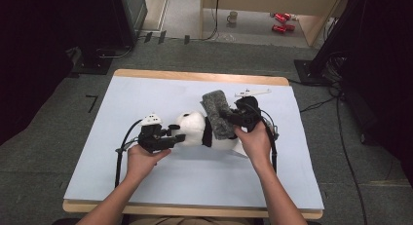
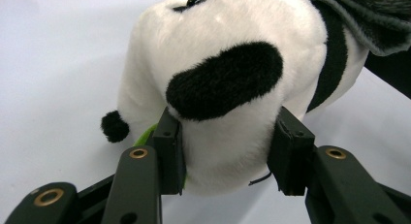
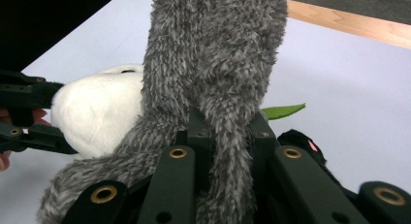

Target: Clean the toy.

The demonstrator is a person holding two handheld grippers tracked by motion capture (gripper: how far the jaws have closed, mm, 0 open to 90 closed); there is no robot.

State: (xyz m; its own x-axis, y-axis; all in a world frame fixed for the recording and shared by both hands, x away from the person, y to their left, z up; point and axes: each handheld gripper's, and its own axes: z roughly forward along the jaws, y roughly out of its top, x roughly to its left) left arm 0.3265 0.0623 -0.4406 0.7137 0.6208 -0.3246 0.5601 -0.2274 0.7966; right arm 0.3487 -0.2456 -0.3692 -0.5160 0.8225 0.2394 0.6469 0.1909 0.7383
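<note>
Left tongs (image 2: 228,151) clamp the panda (image 2: 228,78) by its head on the surface (image 1: 146,186); right tongs (image 3: 225,136) pinch the grey cloth (image 3: 213,54) draped over the panda between them.

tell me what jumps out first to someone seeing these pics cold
A black-and-white plush panda lies mid-table on the pale blue sheet, its head clamped in the left tongs. Over its body is a fuzzy grey cloth, a fold of it pinched in the right tongs. A green leaf pokes out beside it.
</note>
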